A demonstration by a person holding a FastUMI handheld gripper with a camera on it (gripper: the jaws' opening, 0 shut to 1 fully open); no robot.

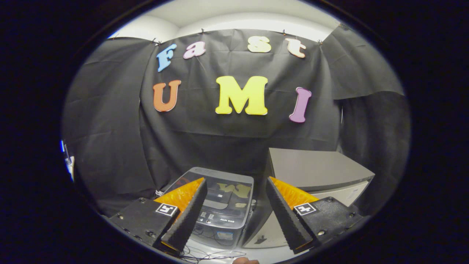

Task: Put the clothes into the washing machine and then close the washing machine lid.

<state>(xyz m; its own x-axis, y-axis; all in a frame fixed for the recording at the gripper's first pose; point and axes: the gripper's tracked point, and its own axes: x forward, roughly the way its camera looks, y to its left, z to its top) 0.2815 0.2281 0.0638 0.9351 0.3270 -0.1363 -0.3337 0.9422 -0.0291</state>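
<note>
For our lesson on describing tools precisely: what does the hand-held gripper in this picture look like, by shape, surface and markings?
The gripper has two wedge-shaped fingers with ribbed, ridged inner faces, tapering toward the tips. Each sits on a blocky base with visible screws and a small square black-and-white marker on top.

Tiny pale print on washing machine [223, 209] panel, six o'clock, between parted fingers [188, 214]: unreadable. Square coded marker [166, 209] behind each finger.

Dark grey washing machine [223, 209], pale grey cabinet [315, 170]
</note>
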